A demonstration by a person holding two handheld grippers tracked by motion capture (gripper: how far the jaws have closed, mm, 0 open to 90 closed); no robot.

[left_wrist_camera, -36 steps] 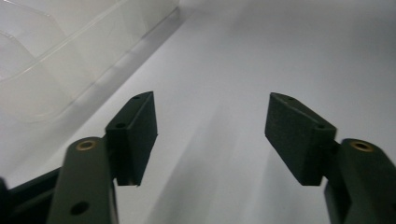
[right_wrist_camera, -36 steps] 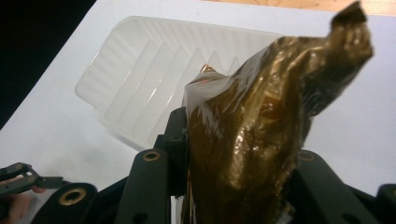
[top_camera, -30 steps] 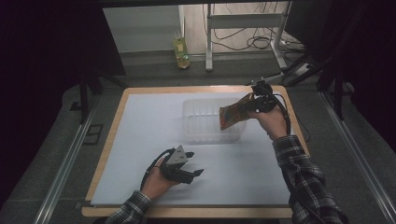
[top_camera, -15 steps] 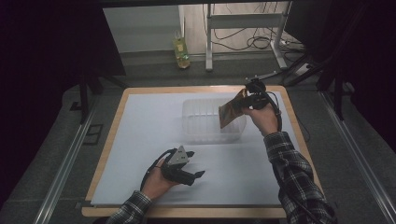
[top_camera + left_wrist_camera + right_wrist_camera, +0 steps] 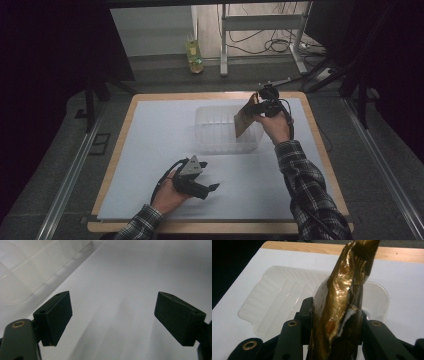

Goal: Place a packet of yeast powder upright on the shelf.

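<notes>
right gripper clamped on gold packet, held above clear tray | left gripper wide open, empty | packet likely not yet placed

1. The high view looks forward and down from above the person's side, taking in the whole table from near edge to far edge, with floor beyond.
2. The left gripper view sits low and close over the white table surface near the near edge, facing the clear tray (its wall fills the upper left corner).
3. The right gripper view looks down from above the tray toward the table's far edge.
4. All three views share the tray and the white surface around it.
</notes>
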